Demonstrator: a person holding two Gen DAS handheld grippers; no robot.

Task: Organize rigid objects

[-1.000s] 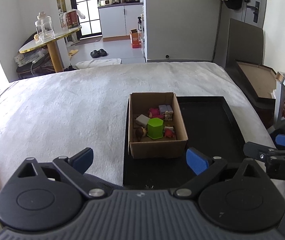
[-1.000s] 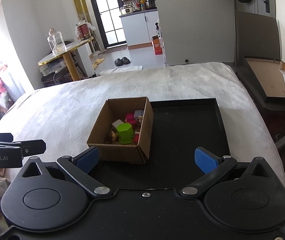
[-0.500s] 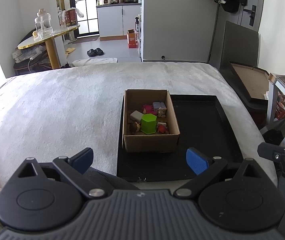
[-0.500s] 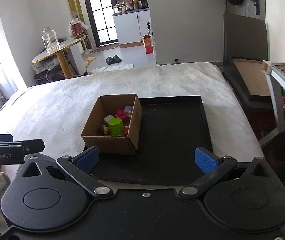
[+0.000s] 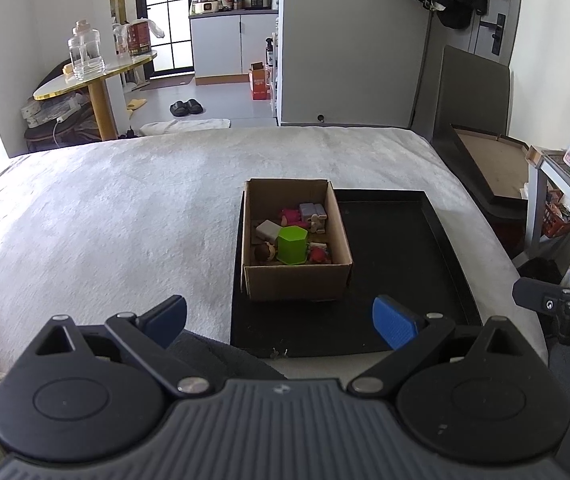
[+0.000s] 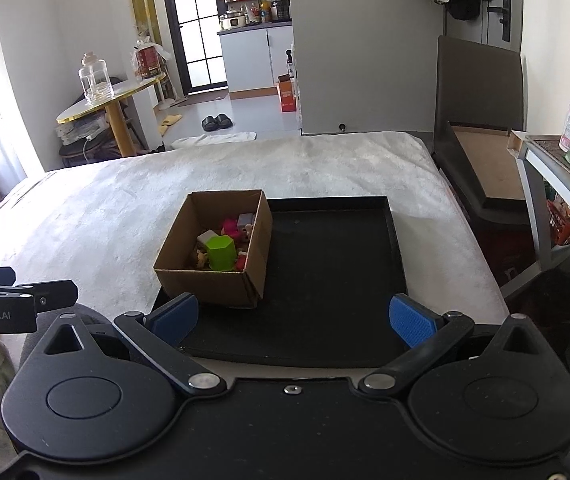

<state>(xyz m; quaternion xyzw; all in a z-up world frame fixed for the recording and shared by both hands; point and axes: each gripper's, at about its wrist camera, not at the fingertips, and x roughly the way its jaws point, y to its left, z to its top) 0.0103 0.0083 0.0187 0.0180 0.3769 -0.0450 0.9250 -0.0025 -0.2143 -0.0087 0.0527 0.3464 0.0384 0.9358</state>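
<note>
Scene: a cardboard box (image 5: 297, 240) sat on the left part of a black tray (image 5: 405, 272), which lay on a bed (image 5: 105, 220) with a pale cover, in the centre of both views.
Task's things: small rigid toys lay together inside the box: a green hexagonal block (image 5: 293, 245), a pink piece (image 5: 291, 214), a grey block (image 5: 267, 230), a lilac block (image 5: 309, 211), a red piece (image 5: 319, 255) and a brown-haired figure (image 5: 264, 252).
Tray floor: the right part of the tray was bare; no toy showed on it or on the bed cover.
Left gripper (image 5: 281, 318): wide, nothing between its blue pads, low in the frame and well short of the box.
Right gripper (image 6: 293, 318): likewise wide and holding nothing, near the tray's front edge.
Stage, as a judgement: toys gathered in the box would suit either a finished tidy-up or a box waiting to be unpacked onto the tray; the pictures did not settle which.
Doing it well, either way: the toys lay packed close, so any grasp would need to come straight down over one piece, pads clear of the cardboard walls.
Risk: the light box could slide or tip on the smooth tray if a wall were nudged.
</note>
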